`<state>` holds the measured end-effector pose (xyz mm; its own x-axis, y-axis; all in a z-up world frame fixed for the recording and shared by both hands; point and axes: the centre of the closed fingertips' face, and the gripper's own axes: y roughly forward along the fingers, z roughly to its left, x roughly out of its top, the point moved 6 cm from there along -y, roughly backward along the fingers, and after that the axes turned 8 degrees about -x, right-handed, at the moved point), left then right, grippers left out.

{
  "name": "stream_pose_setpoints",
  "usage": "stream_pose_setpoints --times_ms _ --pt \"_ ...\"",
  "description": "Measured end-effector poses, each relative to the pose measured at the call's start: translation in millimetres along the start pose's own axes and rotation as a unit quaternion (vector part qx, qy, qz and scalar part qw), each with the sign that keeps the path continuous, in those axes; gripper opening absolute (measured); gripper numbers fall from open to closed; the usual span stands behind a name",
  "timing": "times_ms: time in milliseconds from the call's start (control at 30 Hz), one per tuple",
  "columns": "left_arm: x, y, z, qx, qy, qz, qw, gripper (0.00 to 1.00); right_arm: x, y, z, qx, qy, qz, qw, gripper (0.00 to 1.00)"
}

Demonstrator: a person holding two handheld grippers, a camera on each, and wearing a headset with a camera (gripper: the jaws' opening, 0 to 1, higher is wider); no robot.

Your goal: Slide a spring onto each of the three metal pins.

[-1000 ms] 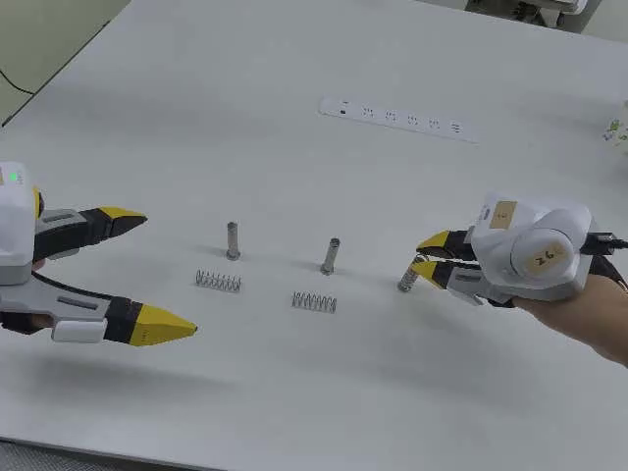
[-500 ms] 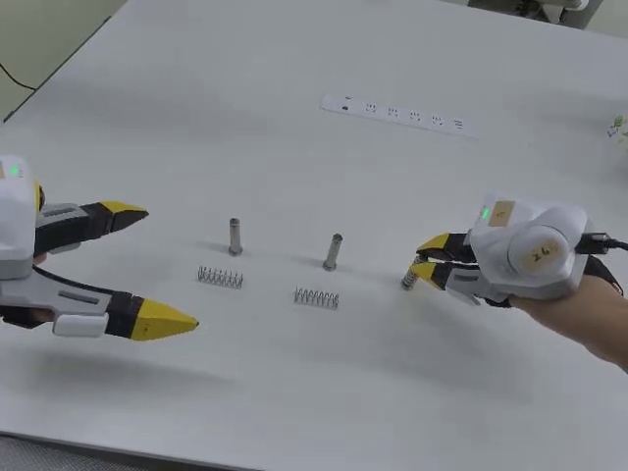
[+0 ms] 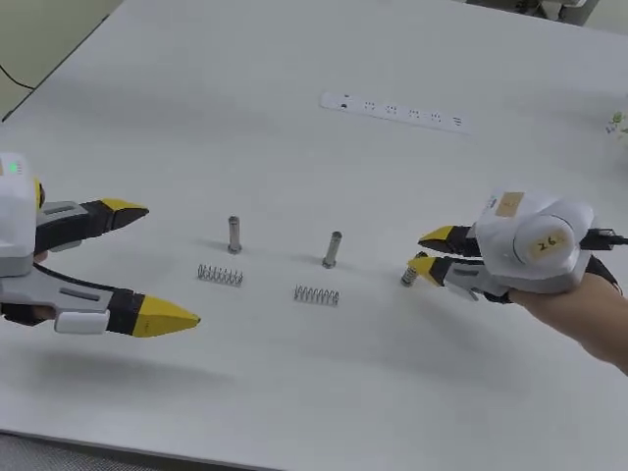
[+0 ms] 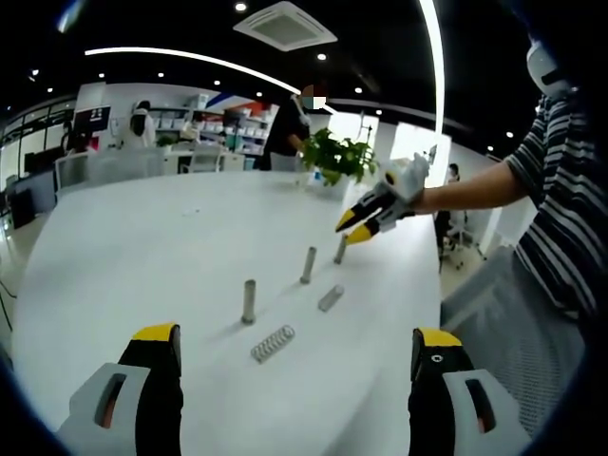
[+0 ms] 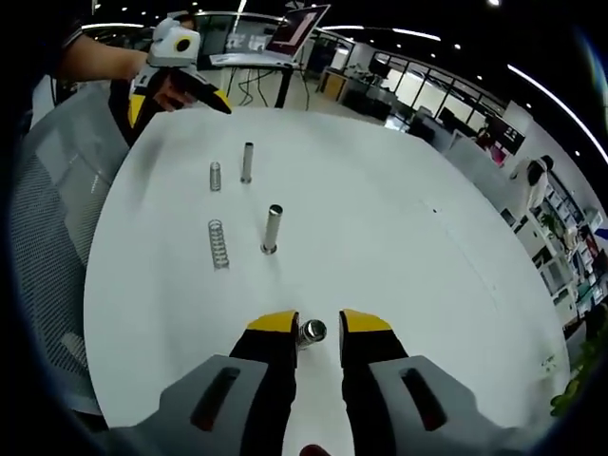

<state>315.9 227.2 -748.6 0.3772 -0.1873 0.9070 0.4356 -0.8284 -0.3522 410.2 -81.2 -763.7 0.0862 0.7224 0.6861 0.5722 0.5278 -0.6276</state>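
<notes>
Three short metal pins stand in a row on the white table. The left pin (image 3: pixel 234 235) and the middle pin (image 3: pixel 333 249) are bare. A loose spring (image 3: pixel 220 276) lies in front of the left pin, and another spring (image 3: pixel 316 295) in front of the middle one. The right pin (image 3: pixel 409 278) wears a spring. My right gripper (image 3: pixel 425 253) hovers at it, jaws a little apart; in the right gripper view the sprung pin's top (image 5: pixel 311 332) sits between the fingertips (image 5: pixel 275 328). My left gripper (image 3: pixel 147 263) hangs wide open at the left, holding nothing.
A white power strip (image 3: pixel 392 113) lies at the back of the table (image 3: pixel 294 392). In the left gripper view a person in a striped sleeve (image 4: pixel 560 190) holds the right gripper (image 4: pixel 366 220), and potted plants (image 4: pixel 337 157) stand beyond the table's far end.
The right gripper's jaws have spread slightly around the sprung pin and its body has drifted a little right. The left gripper has hardly moved.
</notes>
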Motion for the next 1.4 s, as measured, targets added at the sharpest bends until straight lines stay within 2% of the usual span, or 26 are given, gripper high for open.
stream_pose_setpoints --times_ms 200,333,700,800,833,1067,1400 --pt "1.7 -0.8 0.5 0.001 0.001 -0.001 1.0 0.98 1.0 -6.7 -2.4 -0.007 0.05 -0.016 0.9986 0.15" --pt "1.3 -0.9 0.4 0.002 0.0 0.0 1.0 0.98 5.4 -13.6 -0.2 -0.009 0.093 -0.04 0.9948 0.16" --pt "0.7 -1.3 -0.2 0.002 0.0 0.002 1.0 0.98 8.5 -26.7 14.6 -0.002 0.139 -0.065 0.9882 0.16" --pt "0.9 -1.3 0.1 0.003 0.0 0.002 1.0 0.98 4.7 -25.8 21.7 0.0 0.11 -0.053 0.9925 0.15" --pt "0.8 -1.4 0.3 0.003 0.0 0.002 1.0 0.98 3.9 -25.2 25.5 0.004 0.11 -0.051 0.9927 0.15" --pt "0.1 -2.4 -0.1 0.003 0.001 0.003 1.0 0.98 0.6 -25.7 36.3 0.016 0.118 -0.049 0.9917 0.15" --pt "0.5 -2.2 0.2 0.002 0.001 0.005 1.0 0.98 0.0 -23.7 41.3 0.028 0.122 -0.043 0.9912 0.15"
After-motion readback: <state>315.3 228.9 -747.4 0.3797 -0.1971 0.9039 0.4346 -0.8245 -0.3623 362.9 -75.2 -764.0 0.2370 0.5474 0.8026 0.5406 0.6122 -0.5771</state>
